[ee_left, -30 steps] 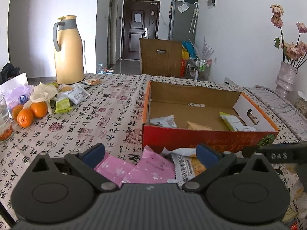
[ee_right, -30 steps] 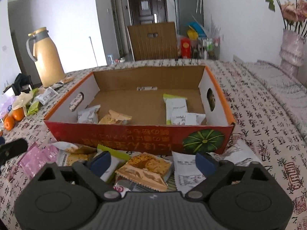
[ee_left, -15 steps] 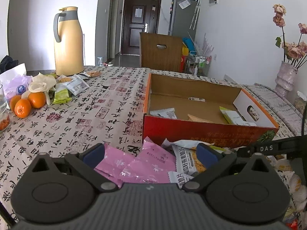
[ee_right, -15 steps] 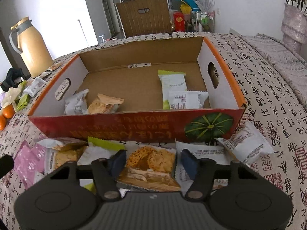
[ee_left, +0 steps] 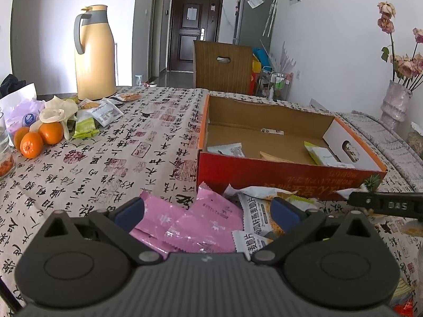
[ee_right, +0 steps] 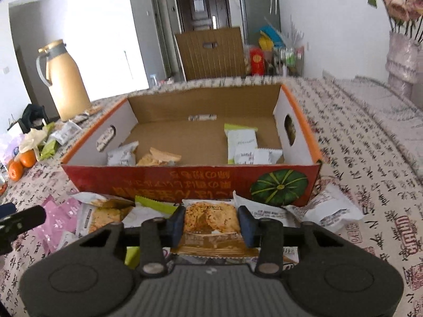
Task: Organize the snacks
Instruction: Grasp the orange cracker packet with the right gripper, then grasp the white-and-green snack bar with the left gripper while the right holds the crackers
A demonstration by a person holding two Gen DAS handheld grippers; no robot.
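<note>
An open cardboard box [ee_right: 185,177] with a red front wall sits on the patterned tablecloth and holds several snack packets. Loose packets lie in a heap in front of it. My right gripper [ee_right: 211,222] is closing; its blue pads press both sides of an orange cracker packet [ee_right: 210,216] just before the box's front wall. My left gripper [ee_left: 206,211] hangs open above the pink packets [ee_left: 211,224] at the left of the heap, touching none. A white cracker packet [ee_left: 253,219] lies by its right finger. One dark right-gripper finger [ee_left: 386,206] shows at the left wrist view's right edge.
A tan thermos jug [ee_left: 93,52] stands at the back left, with more packets [ee_left: 105,111] and oranges [ee_left: 39,137] near it. A vase of dried flowers [ee_left: 396,100] stands at the far right. A wooden chair back [ee_left: 222,66] is behind the table. A white packet [ee_right: 327,208] lies right of the box.
The right gripper's jaws have narrowed from wide open onto the orange cracker packet, and it moved forward toward the box and back. The left gripper stayed where it was, still open.
</note>
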